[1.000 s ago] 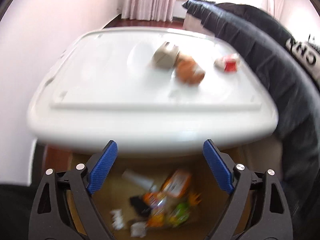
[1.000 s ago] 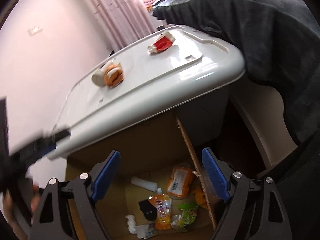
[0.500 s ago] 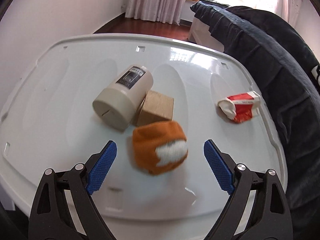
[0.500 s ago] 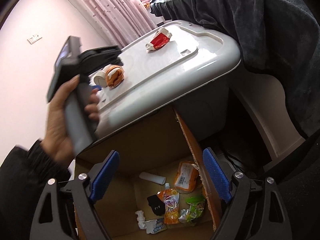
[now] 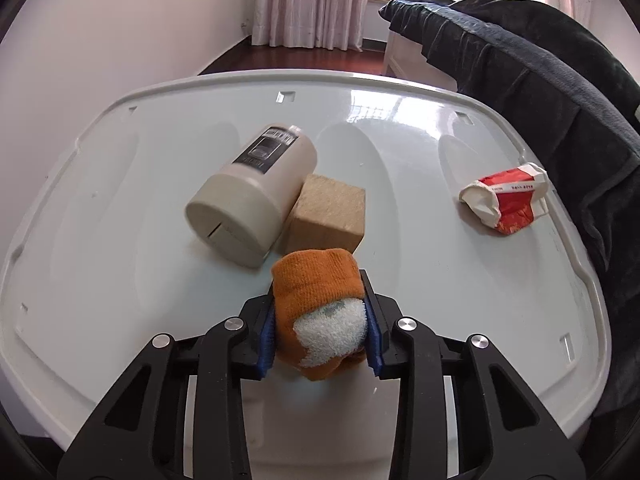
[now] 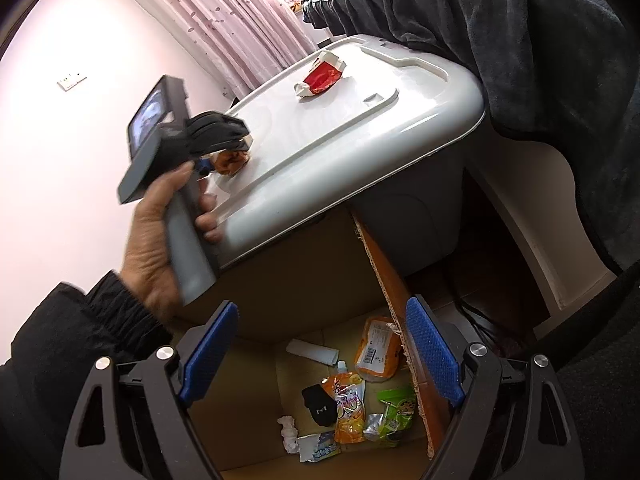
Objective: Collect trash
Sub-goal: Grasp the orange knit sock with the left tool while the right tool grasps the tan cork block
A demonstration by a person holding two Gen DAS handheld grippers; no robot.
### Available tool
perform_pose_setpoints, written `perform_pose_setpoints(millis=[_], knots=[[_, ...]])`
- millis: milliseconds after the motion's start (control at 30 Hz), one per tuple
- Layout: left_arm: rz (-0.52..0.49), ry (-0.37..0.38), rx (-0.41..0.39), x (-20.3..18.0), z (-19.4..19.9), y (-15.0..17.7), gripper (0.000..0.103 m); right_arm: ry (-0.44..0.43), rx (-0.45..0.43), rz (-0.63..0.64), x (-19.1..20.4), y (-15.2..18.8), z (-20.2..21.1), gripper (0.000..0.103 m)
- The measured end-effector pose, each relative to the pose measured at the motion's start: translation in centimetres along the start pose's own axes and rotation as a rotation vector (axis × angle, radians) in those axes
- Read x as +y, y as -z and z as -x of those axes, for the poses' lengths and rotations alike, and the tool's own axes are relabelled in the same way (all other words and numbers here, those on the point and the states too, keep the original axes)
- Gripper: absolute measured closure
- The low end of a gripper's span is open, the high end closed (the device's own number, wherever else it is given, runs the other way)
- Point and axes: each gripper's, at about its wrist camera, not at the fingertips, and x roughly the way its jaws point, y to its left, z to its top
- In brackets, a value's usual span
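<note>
Left gripper (image 5: 320, 320): clamped on the orange sock (image 5: 318, 300), blue pads pressed into both flanks, white toe patch facing the camera.
Sock position: on the white bin lid (image 5: 120, 240), front and centre, bundle apparently touching the lid surface; lift not yet evident.
Sock axis: rolled bundle running fore-aft along the gripper, squeezed across its short width.
Neighbours: brown block (image 5: 328, 212) just behind the sock, close enough to touch or nearly; cream canister (image 5: 250, 196) lying on its side, leaning against the block's left.
Other trash: red-and-white wrapper (image 5: 506, 196) well apart, far right of the lid, next to the dark blanket (image 5: 560, 92).
Right gripper (image 6: 320, 356): wide open, empty, hovering over the cardboard box (image 6: 296, 280).
Box contents: pouches, wrappers, a black sock, crumpled tissue on the floor of the box.
Key relation: box sitting below and in front of the lid's near edge, so drop spot down and back toward the holder from the sock.
Nearer hand: left gripper for the sock, already on it; right gripper nearer the box.
Likely step: lift clear, pull back over the edge, release.
Risk: dragging the block or canister along on the lift.
</note>
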Motion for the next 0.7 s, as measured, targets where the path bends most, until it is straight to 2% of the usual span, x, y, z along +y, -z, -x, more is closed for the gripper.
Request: perform_pose_setpoints(millis=[100, 200, 333, 433, 533, 600, 700], knots=[[-0.047, 0.013, 0.000, 1.1, 2.2, 1.2, 0.070, 0.023, -0.005, 0.009, 0.1, 0.1, -0.1, 0.019], [-0.119, 0.040, -0.023, 3.4, 6.3, 3.1, 0.070, 0.047, -0.009, 0.026, 0.4, 0.2, -0.3, 0.019], [-0.181, 0.011, -0.051, 7.0, 10.9, 5.3, 0.070, 0.062, -0.028, 0.036, 0.9, -0.2, -0.3, 0.019], [-0.156, -0.006, -0.082, 9.6, 13.0, 6.4, 0.070, 0.043, -0.005, 0.079, 2.5, -2.0, -1.0, 0.018], [-0.099, -0.002, -0.115, 11.1, 13.4, 7.0, 0.070, 0.041, 0.006, 0.206, 5.9, -5.3, -2.5, 0.018], [-0.060, 0.008, -0.098, 11.8, 12.9, 7.2, 0.070, 0.062, -0.028, 0.358, 8.8, -8.1, -4.1, 0.018], [-0.014, 0.019, -0.051, 13.0, 12.3, 7.5, 0.070, 0.096, -0.072, 0.433, 10.9, -11.4, -6.7, 0.018]])
